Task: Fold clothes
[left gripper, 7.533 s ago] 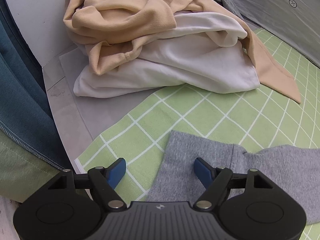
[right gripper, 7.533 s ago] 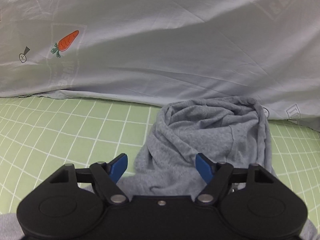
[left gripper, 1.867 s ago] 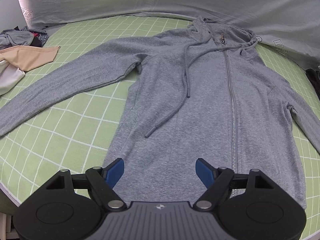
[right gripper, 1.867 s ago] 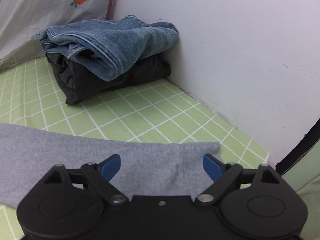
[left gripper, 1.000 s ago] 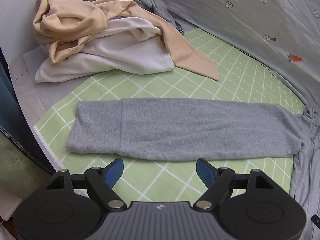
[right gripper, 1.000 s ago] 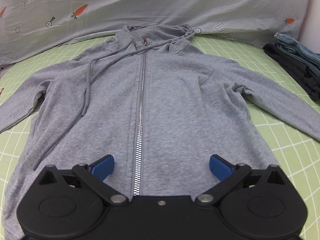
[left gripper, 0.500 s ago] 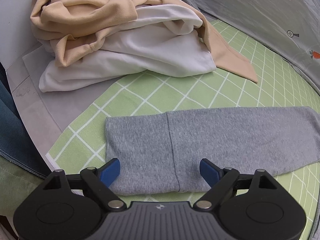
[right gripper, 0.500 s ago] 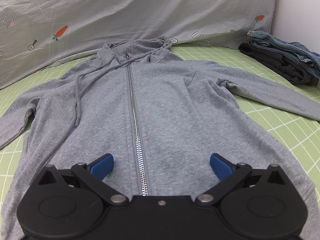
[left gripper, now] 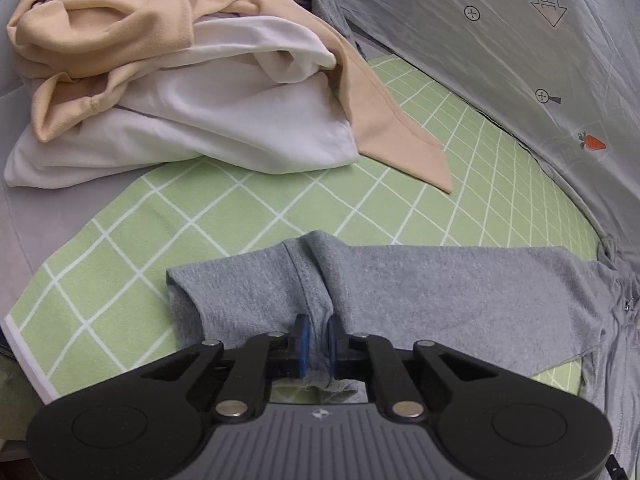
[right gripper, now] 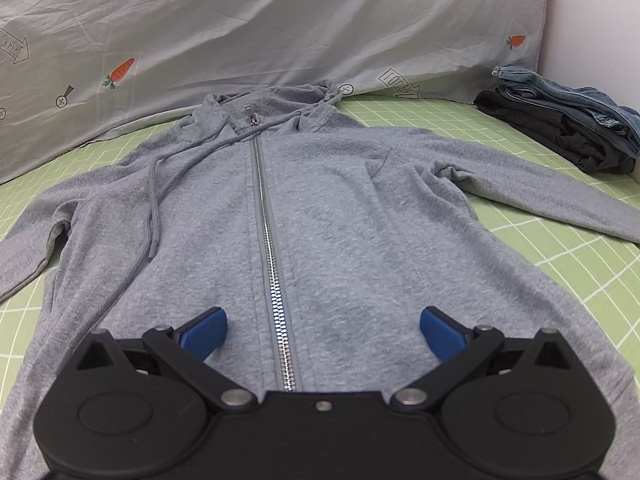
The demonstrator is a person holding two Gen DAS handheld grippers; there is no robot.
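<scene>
Sleeve cuff (left gripper: 256,300) pinched between left jaws

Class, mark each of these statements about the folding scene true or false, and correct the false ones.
1. The left gripper is shut on the hoodie sleeve. True: its jaws have just been closing and now pinch a ridge of grey cloth near the cuff.
2. The right gripper grips the zipper. False: its jaws stand wide open above the hoodie, with the zipper running between them.
3. The hoodie is zipped up and lies front up. True.
4. The jeans lie under a dark garment. False: the jeans lie on top of it.
5. A beige garment lies over a white garment beyond the sleeve. True.
</scene>
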